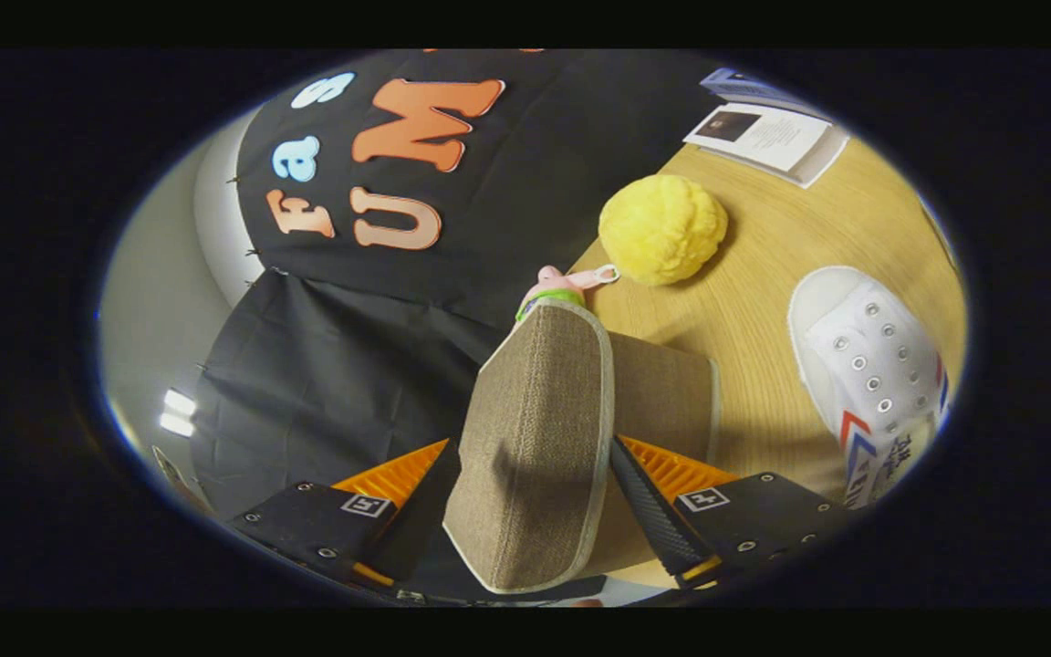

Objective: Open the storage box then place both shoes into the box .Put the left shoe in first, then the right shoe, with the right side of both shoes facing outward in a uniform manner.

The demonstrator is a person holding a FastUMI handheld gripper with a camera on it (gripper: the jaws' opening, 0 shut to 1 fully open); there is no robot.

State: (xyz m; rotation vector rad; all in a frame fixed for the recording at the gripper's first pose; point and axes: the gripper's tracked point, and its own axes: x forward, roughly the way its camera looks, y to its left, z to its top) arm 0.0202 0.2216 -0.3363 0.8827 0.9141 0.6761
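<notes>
My gripper [535,452] is shut on the storage box lid [535,411], a brown woven flap with pale trim that stands tilted up between my two fingers. Just behind the lid is the brown box body [667,392], resting on the wooden table [763,274]. A white lace-up shoe [872,365] with red and blue side stripes lies on the table beyond my right finger, its toe pointing away. Its lower part runs out of sight, and the inside of the box is hidden by the lid.
A fluffy yellow ball [662,228] lies on the table beyond the box. A small pink toy with a green band [557,287] peeks over the lid's far edge. Booklets [767,137] lie at the table's far end. Black cloth hangs to the left.
</notes>
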